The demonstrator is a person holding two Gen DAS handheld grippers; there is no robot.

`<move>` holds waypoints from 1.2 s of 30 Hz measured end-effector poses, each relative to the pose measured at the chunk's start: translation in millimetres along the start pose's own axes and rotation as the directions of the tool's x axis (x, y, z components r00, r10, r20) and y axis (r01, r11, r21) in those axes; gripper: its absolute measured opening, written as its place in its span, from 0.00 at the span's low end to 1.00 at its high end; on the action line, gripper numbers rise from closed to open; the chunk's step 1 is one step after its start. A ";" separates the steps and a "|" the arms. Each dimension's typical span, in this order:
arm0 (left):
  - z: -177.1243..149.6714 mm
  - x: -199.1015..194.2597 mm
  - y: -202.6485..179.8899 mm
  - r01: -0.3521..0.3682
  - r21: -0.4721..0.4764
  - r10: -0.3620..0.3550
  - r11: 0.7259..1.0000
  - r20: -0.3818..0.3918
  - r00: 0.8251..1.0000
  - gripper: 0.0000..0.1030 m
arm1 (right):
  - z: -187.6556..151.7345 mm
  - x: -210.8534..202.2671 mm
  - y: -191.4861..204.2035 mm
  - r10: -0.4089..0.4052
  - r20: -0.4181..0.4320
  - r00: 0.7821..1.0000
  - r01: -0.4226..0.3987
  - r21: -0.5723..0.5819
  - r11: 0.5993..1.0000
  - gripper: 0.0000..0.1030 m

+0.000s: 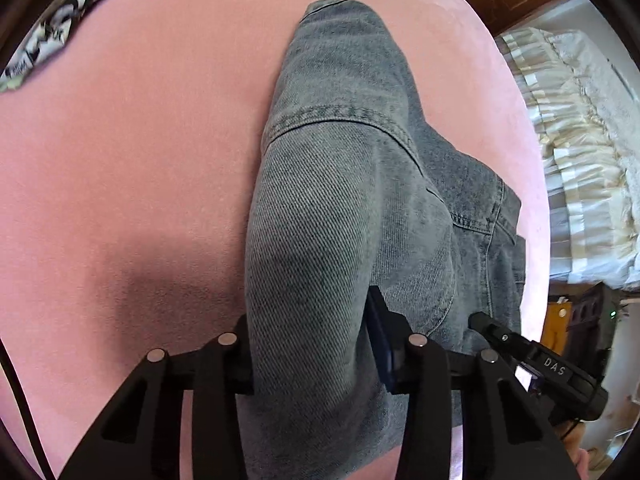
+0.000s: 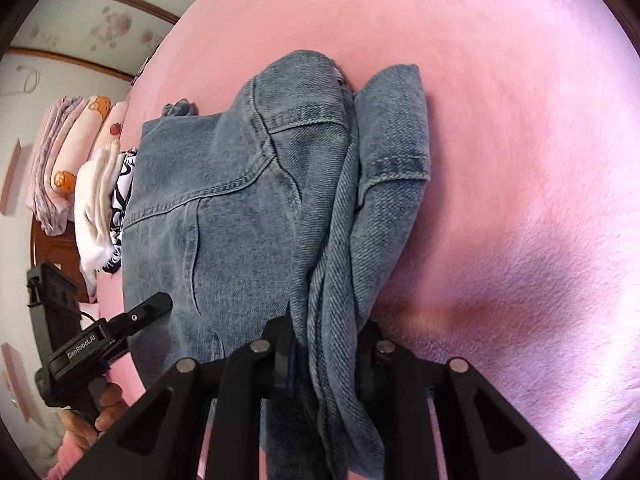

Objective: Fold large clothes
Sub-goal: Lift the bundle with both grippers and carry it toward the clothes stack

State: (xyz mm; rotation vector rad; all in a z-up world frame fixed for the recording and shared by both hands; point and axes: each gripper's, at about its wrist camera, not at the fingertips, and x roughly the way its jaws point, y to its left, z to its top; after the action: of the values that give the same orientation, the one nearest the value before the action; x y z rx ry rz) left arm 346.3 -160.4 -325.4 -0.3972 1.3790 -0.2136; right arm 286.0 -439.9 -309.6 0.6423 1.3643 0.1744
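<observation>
Left gripper (image 1: pixel 312 360) clamped on thick denim fold of jeans (image 1: pixel 344 184), cloth bulging between its 2 fingers. Right gripper (image 2: pixel 326 360) clamped on bunched denim strand, pads tight against it. Jeans lie on pink bed (image 1: pixel 120 160), near its middle, legs running away from both grippers, hems doubled at far end. Black-and-white garment (image 1: pixel 72 12) at far left edge of bed. Folded stack (image 2: pixel 68 160) beyond bed edge.
</observation>
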 end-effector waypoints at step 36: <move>-9.9 -135.5 -20.4 -0.104 0.046 0.092 0.993 0.216 0.972 0.32 | -27.2 -96.2 97.6 -0.024 0.102 0.995 0.056 -0.325 0.944 0.16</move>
State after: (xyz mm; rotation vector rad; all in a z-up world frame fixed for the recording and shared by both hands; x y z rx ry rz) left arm 313.1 -129.6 -195.6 -0.2945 1.1750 -0.1242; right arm 262.9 -396.9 -178.6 0.3389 1.2183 0.3263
